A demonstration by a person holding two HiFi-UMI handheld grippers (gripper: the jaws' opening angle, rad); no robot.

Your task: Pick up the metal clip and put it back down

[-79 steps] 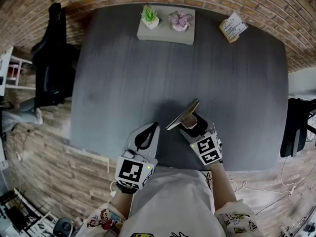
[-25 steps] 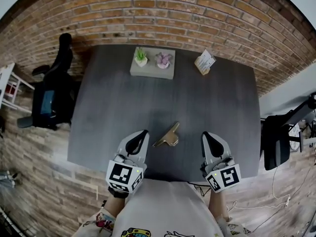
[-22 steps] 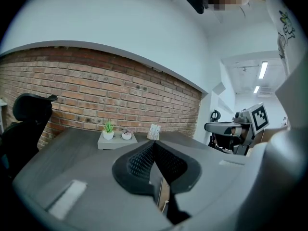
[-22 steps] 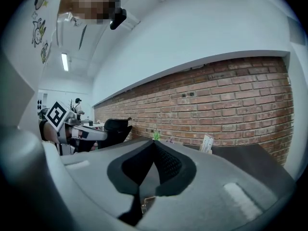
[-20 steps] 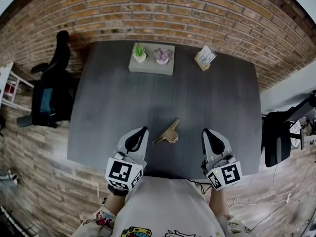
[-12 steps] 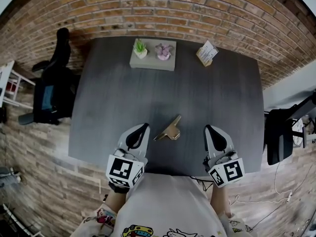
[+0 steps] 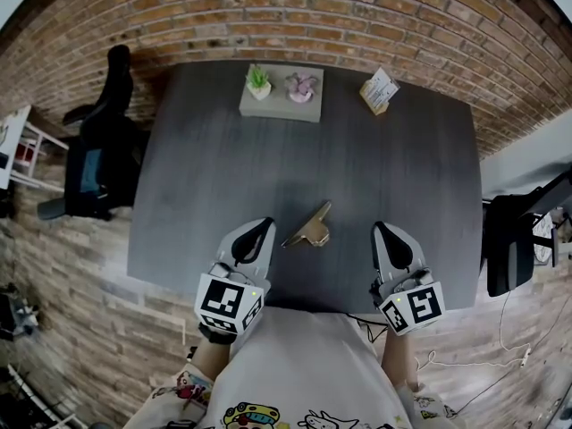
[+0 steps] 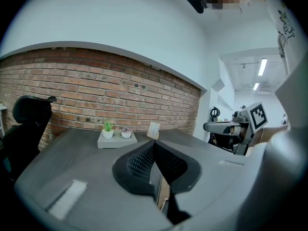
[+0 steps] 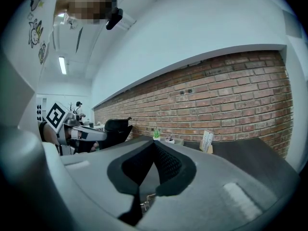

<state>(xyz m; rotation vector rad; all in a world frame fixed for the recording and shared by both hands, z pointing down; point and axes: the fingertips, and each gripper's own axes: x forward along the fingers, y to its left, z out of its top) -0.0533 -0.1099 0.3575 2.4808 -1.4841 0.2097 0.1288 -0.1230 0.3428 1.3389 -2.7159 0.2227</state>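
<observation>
As seen in the head view, the metal clip (image 7: 308, 231) lies on the dark grey table (image 7: 402, 177), near its front edge and free of both grippers. The left gripper (image 7: 264, 227) sits just beside the clip on its left. The right gripper (image 7: 382, 231) sits well apart from the clip on its right. Both grippers point away from the person, toward the brick wall (image 7: 295, 7). At the far edge of the table stands a grey planter tray (image 7: 280, 110) carrying two small potted plants, with a card holder (image 7: 379, 90) to its right. An office chair (image 7: 94, 155) stands off the table's left side.

Left gripper view: the jaws are closed, and their black pads (image 8: 139, 162) meet at the tips with nothing held between them. Beyond the tips are the planter tray (image 8: 115, 141) and the card holder (image 8: 153, 130) against the brick wall. The office chair (image 8: 26, 124) is at the left, and the right gripper (image 8: 208, 127), with its marker cube, is at the right.

Right gripper view: the jaws are likewise closed and empty, the pads (image 9: 168, 165) touching at the tips. Past them are the planter tray (image 9: 166, 141) and the card holder (image 9: 207, 141). The left gripper (image 9: 103, 135) and the office chair (image 9: 118, 125) appear at the left.
</observation>
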